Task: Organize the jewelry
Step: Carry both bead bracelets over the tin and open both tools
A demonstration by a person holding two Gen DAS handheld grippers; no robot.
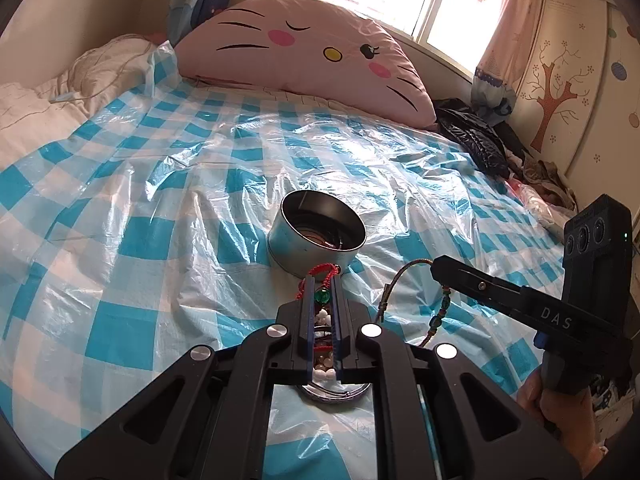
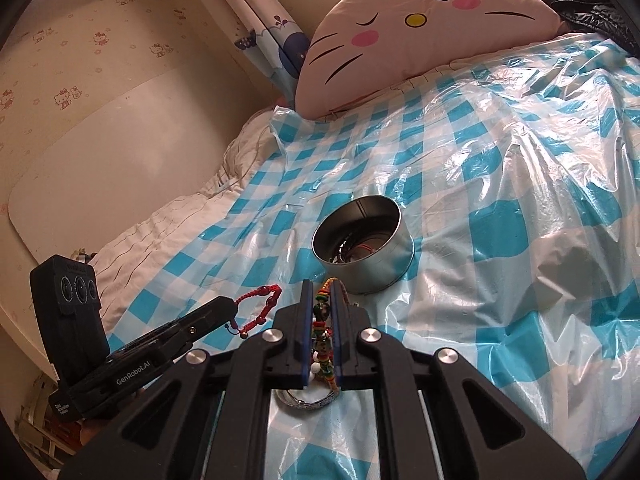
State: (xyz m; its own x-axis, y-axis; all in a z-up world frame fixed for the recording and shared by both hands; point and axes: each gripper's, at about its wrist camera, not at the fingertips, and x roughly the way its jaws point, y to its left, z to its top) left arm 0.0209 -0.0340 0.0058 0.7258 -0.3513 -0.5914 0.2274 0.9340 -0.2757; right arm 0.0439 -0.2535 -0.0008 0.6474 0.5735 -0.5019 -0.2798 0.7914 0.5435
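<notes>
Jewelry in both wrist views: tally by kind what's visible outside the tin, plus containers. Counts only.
Cord bracelets held in jaws: 2, the red cord bracelet and the multicolour beaded bracelet
Pieces left in the pile under the jaws: cannot count, tangled
Round metal tin: 1
Total countable: 3

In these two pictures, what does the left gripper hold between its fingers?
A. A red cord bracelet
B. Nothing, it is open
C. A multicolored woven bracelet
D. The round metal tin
A: in the right wrist view the left gripper is shut on the red cord bracelet, which hangs from its tip, while the multicolored woven bracelet sits in the right gripper and the round metal tin stands apart on the bed cover.
</notes>
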